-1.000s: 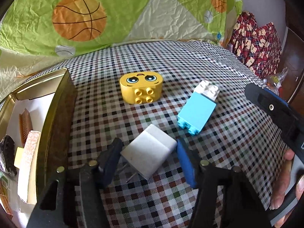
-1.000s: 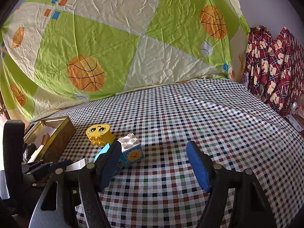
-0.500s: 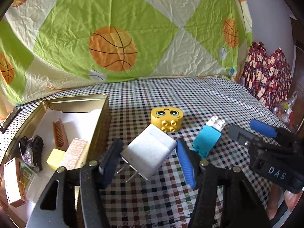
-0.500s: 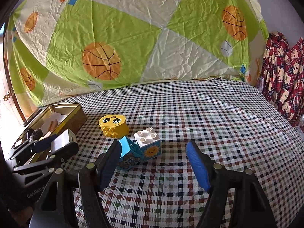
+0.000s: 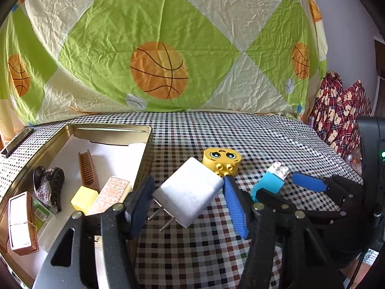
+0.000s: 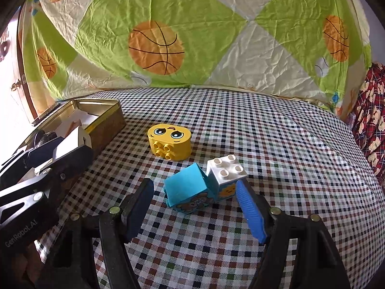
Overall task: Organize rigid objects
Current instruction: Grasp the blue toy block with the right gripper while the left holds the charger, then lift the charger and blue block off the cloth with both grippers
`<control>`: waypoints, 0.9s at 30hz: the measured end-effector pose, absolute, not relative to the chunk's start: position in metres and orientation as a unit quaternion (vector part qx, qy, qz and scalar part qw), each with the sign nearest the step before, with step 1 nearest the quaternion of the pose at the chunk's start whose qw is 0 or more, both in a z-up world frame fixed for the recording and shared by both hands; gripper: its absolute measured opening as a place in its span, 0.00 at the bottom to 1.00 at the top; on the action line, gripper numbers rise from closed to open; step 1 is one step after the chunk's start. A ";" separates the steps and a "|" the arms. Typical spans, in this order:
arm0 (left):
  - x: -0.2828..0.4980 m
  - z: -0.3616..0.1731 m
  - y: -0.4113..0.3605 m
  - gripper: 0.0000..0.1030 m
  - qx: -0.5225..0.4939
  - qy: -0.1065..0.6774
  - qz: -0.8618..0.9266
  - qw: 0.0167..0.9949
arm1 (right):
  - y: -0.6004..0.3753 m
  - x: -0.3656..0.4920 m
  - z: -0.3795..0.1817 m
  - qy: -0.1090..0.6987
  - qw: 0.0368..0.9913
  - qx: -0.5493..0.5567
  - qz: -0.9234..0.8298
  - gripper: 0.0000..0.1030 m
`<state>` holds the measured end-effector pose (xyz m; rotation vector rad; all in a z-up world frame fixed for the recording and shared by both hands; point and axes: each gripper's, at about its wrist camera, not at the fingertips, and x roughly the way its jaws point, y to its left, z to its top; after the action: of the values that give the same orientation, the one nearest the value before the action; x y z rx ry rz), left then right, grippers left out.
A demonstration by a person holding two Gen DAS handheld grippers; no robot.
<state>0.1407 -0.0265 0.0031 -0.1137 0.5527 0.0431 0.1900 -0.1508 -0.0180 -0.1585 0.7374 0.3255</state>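
My left gripper point(image 5: 187, 197) is shut on a white plug-in charger point(image 5: 190, 190), its two prongs pointing down, held above the checked cloth just right of the gold tin point(image 5: 113, 128). A yellow face block point(image 5: 221, 160) lies behind it. A blue-and-white toy block point(image 6: 204, 183) lies on its side on the cloth. My right gripper point(image 6: 195, 204) is open, its fingers on either side of that block, close to it. The yellow block also shows in the right wrist view point(image 6: 169, 141). The left gripper with the charger point(image 6: 74, 139) shows at left there.
The gold tin holds a brown comb point(image 5: 87, 168), a yellow cube point(image 5: 83, 198), a patterned bar point(image 5: 108, 193), a dark clip point(image 5: 49, 183) and a small box point(image 5: 19, 224). A basketball-print sheet point(image 5: 158, 48) hangs behind the table. Red patterned fabric point(image 5: 341, 110) lies at the right.
My left gripper has lifted the charger off the cloth and carried it left toward the tin. My right gripper has moved forward and down until its fingers flank the blue-and-white block.
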 end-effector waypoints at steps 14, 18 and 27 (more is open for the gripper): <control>0.140 0.002 -0.025 0.57 -0.067 0.275 0.011 0.959 | -0.146 0.194 -0.020 0.374 0.909 -0.097 0.157 0.46; 0.139 0.003 -0.026 0.57 -0.063 0.271 0.012 0.961 | -0.149 0.186 -0.013 0.350 0.920 -0.089 0.155 0.46; 0.133 0.007 -0.030 0.57 -0.052 0.254 0.015 0.966 | -0.153 0.175 -0.005 0.314 0.933 -0.077 0.156 0.46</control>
<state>0.1327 -0.0299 0.0069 -0.1047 0.5139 0.0311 0.1753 -0.1534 -0.0052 -0.1575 0.6421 0.3201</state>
